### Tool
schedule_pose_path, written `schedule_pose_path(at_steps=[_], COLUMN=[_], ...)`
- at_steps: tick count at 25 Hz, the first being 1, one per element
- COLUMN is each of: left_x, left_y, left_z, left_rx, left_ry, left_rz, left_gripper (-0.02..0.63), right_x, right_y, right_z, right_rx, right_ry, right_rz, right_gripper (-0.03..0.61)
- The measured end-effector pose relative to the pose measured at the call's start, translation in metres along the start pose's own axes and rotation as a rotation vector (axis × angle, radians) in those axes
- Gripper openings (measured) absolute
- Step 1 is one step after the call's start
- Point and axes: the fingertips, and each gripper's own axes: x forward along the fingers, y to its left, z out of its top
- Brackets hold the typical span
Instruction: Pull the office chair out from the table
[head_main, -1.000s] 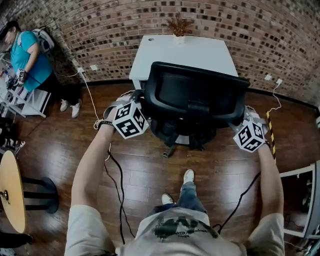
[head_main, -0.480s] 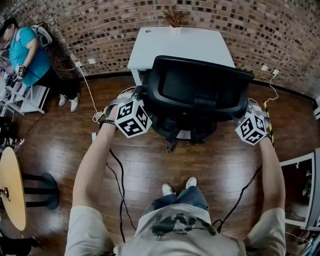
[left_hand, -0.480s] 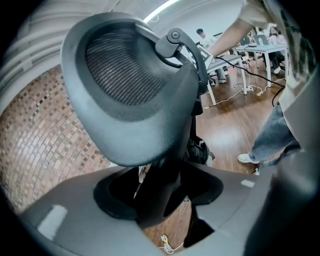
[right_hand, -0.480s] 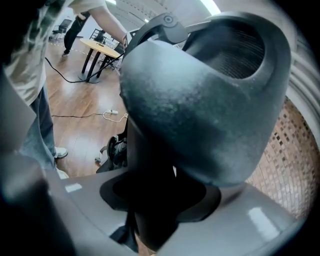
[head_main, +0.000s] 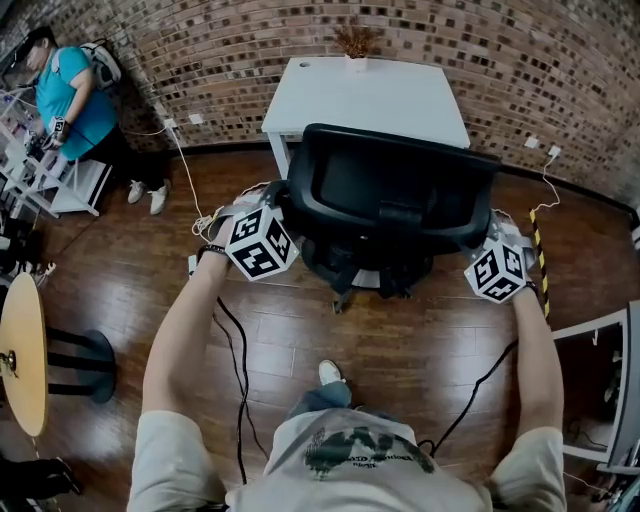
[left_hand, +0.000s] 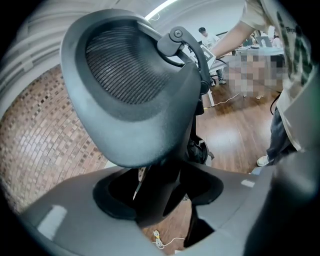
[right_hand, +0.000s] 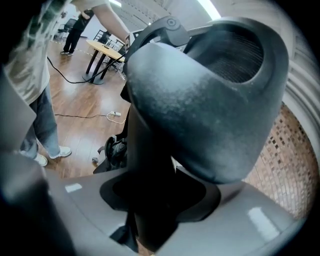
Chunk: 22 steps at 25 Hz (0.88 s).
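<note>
Two grippers | left gripper (left_hand: 160, 199) pinches office chair (head_main: 390, 190) | right gripper (right_hand: 156, 201) likewise | seat hidden

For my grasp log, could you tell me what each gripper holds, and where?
The office chair: left gripper on the left edge of its backrest, right gripper on the right edge.

Stretched both arms forward, elbows nearly straight, wrists level. Clamped the left gripper (head_main: 262, 228) shut on one side edge of the chair back (head_main: 395, 185), and the right gripper (head_main: 497, 262) on the opposite edge.
</note>
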Motion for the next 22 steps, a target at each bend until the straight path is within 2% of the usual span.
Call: schedule_pose_path(at_steps=[22], left_x=[-0.082], left_y=[-0.118], left_z=[0.033], left_rx=[-0.05], left_ry=[0.047], left_rz=[0.017], left_gripper=[0.287], right_x=[-0.107], right_y=[0.079], right_z=[-0.004], right_rx=[-0.04], right_ry=[-0.047], right_rz=[0.009], right_gripper=[0.198])
